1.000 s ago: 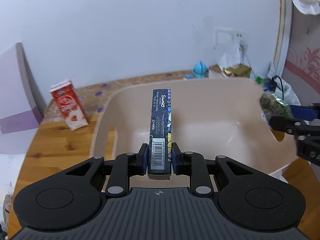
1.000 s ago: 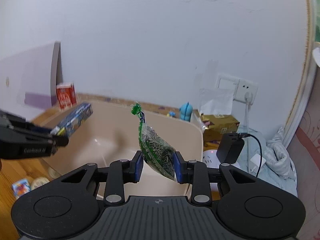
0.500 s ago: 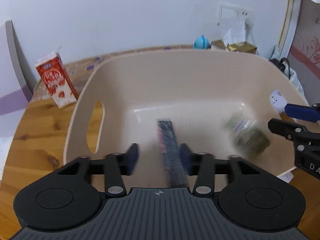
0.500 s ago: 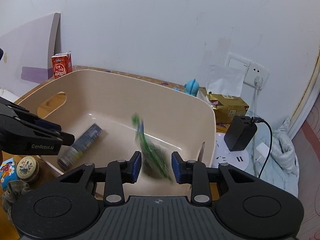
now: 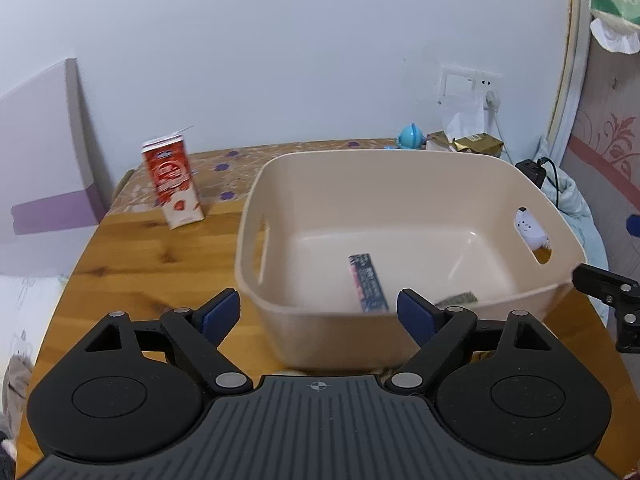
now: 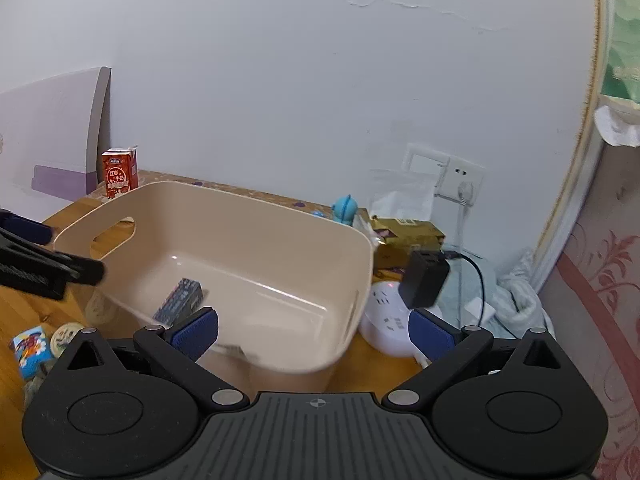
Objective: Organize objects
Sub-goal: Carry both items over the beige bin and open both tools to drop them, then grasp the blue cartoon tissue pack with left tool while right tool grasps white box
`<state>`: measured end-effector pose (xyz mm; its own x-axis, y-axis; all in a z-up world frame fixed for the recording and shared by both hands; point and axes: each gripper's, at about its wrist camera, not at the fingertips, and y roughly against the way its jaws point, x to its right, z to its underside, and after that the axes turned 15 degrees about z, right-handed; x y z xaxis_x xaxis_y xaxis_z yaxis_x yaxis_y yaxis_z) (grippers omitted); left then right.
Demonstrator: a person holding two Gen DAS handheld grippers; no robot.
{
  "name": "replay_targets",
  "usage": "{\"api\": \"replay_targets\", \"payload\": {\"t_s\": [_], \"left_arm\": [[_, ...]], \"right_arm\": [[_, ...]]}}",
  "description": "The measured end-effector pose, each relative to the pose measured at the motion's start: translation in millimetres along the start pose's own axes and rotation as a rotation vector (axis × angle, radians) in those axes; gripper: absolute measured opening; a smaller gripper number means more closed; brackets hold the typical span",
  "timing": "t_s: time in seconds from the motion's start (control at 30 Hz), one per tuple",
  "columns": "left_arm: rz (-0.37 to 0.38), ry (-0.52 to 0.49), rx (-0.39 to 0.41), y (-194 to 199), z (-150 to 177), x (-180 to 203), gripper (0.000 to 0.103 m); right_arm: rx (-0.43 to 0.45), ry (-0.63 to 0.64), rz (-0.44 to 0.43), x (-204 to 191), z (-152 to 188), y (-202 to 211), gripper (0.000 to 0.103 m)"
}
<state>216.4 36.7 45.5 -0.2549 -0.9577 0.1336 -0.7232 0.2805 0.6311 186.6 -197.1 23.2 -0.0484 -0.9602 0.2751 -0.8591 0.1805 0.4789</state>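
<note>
A dark blue box (image 5: 368, 282) is seen lying flat on the floor of the beige bin (image 5: 400, 160), toward its near wall. Just right of it, a green packet (image 5: 458, 299) is partly hidden by the rim, so its exact pose cannot be told. The left gripper (image 5: 320, 312) is held before the bin's near wall, its jaws opening with nothing between them. The right gripper (image 6: 314, 334) is likewise opening and empty. A red milk carton (image 5: 172, 182) is stood on the wooden table (image 5: 132, 264), left of the bin.
</note>
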Motion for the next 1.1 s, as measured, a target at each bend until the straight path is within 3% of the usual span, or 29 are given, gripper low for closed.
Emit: {"api": "replay_targets", "payload": {"t_s": [0.33,0.63,1.1], "left_arm": [[-0.022,0.016,-0.02,22.8,33.4,-16.9,0.091],[-0.04,0.073,-0.137,9.3,74.8,-47.1,0.091],[-0.013,0.029,-0.244,-16.5,96.4,-66.2,0.091]], "right_arm": [[-0.099,0.006,0.021,7.3,40.6,4.1,0.103],[-0.191,0.039,0.016,-1.2,74.6,-12.8,0.103],[-0.246,0.055,0.012,-19.8,96.9,-43.0,0.103]]}}
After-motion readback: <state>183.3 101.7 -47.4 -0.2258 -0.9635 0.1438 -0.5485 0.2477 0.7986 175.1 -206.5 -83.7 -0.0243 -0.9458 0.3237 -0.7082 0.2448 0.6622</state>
